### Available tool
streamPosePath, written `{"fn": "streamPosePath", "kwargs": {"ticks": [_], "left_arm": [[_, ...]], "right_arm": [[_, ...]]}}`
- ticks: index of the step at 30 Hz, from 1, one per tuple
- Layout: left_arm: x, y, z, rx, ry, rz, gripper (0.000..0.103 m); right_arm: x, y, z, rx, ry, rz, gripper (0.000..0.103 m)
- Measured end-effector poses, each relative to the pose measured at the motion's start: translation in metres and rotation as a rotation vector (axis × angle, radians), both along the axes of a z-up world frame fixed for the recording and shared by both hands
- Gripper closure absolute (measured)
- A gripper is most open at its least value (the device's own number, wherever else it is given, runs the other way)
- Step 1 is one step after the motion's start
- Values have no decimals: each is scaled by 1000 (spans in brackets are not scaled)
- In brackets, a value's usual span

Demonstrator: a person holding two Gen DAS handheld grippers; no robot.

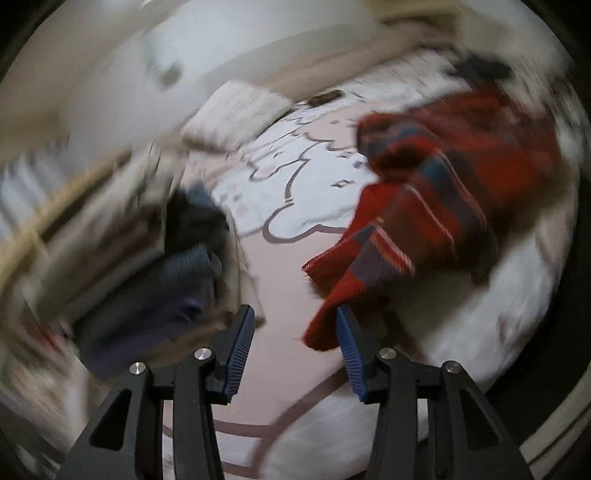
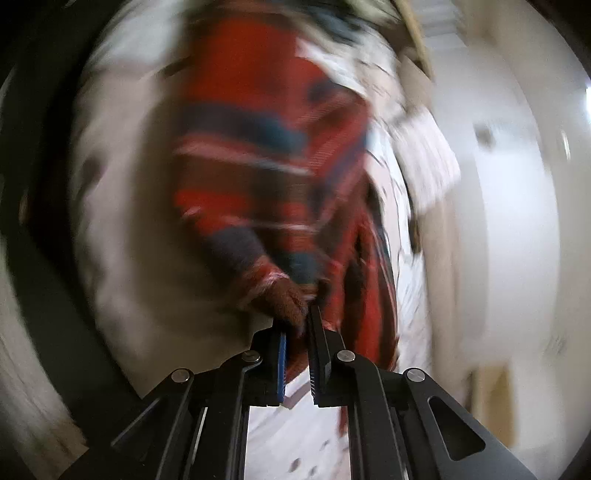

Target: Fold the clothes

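Note:
A red sweater with blue and white stripes lies crumpled on a pink and white patterned bed sheet. My left gripper is open and empty, its right fingertip close to the sweater's lower edge. In the right wrist view the same sweater stretches away from me, blurred by motion. My right gripper is shut on a cuff or edge of the sweater, which sits pinched between the blue pads.
A pile of dark blue and black clothes lies at the left of the bed. A pale folded item sits near the far edge. White walls and a wooden frame border the bed.

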State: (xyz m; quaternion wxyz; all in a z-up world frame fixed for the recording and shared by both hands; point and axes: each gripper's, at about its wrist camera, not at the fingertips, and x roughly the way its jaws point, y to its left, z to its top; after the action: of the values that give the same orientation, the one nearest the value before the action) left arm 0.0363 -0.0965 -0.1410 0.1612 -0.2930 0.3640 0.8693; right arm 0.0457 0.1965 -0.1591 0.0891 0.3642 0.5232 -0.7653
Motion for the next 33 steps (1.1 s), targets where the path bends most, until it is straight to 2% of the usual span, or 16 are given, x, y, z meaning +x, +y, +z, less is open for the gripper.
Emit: {"fn": "streamPosePath", "kwargs": {"ticks": [2,5,8,11,12,13,14,16,21,25,28,31,32,33], "left_arm": [[10,13,-7,-121,18,-110,58],[21,30,-21,-245,19,-247,58],[18,40,-33,-305,12,-299,58],[10,49,-40,-327,17,-313,58],[8,51,-40,-319,11,-306,63],[5,54,-39,-307,2,-297,94],[2,55,-36,-277,-14,-274,100],[-6,56,-25,-185,-50,-213,99],[-36,42,29,227,-138,75,99],[-55,31,57,507,-172,297,99],[-60,34,69,634,-193,394,99],[-68,41,76,678,-208,445,99],[-70,43,79,691,-214,458,99],[-73,45,82,704,-221,471,99]], "right_arm": [[-16,6,19,-94,-4,-86,93],[-39,17,46,-253,-10,-206,93],[-55,24,56,-321,-6,-247,93],[-62,25,60,-348,-3,-260,93],[-62,23,61,-357,-5,-262,93],[-63,23,63,-367,-5,-262,93],[-55,20,61,-374,-1,-261,93],[-36,14,58,-389,9,-257,93],[-25,21,38,-347,99,-200,93],[-10,17,11,-241,247,-90,93],[1,14,-12,-189,294,-35,93],[13,11,-29,-149,336,-5,92],[18,8,-35,-120,365,12,83],[22,5,-40,-89,395,31,67]]}}
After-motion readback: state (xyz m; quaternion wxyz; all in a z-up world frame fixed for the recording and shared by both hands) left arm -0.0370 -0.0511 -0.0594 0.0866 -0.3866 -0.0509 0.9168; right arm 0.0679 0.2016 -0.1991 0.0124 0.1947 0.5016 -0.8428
